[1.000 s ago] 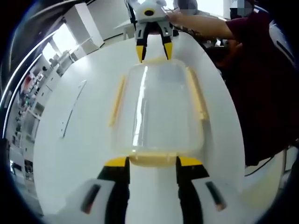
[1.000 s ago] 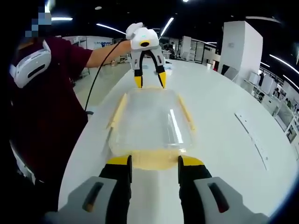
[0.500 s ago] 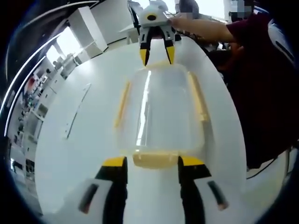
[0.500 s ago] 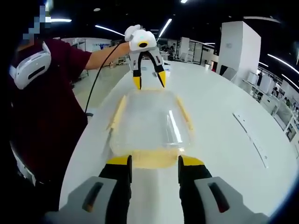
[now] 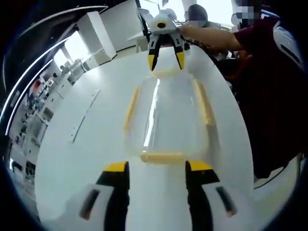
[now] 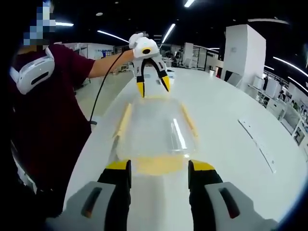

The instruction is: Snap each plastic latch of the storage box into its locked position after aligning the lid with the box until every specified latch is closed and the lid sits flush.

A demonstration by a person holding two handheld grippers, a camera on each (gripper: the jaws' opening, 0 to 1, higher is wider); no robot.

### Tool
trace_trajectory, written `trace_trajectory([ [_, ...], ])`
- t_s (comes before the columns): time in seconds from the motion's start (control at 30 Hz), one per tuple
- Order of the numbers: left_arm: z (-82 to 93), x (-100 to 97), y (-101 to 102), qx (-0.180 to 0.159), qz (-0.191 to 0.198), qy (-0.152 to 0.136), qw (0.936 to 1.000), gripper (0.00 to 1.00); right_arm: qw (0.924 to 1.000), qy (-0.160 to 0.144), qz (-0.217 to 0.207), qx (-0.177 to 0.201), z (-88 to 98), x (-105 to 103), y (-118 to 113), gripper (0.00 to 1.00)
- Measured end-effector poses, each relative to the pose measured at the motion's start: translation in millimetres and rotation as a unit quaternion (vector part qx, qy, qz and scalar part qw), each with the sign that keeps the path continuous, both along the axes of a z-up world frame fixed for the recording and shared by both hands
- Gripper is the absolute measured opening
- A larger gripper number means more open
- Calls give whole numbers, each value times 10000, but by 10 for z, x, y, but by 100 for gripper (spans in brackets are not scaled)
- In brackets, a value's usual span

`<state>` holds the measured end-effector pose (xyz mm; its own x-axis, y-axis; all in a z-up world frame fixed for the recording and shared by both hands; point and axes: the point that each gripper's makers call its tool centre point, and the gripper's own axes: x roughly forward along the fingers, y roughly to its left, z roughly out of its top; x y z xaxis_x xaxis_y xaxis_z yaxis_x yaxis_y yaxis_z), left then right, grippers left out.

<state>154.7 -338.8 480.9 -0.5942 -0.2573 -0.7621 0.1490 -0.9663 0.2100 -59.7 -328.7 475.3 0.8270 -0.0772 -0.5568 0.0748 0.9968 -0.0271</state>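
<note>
White table [image 5: 72, 183]; clear storage box [image 5: 166, 115] with yellow latches on it; thin strip [image 6: 257, 144] nearby.

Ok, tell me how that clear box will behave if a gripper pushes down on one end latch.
The box looks clear and empty, so probably light. It sits on a smooth white table, so it may slide. Pressing the near latch alone might tip the far end up; the right gripper hovers there, open.
</note>
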Motion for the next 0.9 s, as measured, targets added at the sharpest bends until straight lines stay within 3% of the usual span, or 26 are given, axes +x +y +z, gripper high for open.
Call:
trace_trajectory([
  [0.17,38,-38,3,-14,-15,121,9999,46,10000,-32,37,-32,14,39,17,47],
  [0.4,167,-210,0,33,1,731,9973,47,9995,-308,81,-35,82,173,50,49],
  [0.63,63,-240,15,184,27,774,9968,47,9992,-347,181,-45,70,324,58,51],
  [0.9,48,-288,26,307,-4,945,9951,45,9995,-248,156,78,6,311,56,47],
])
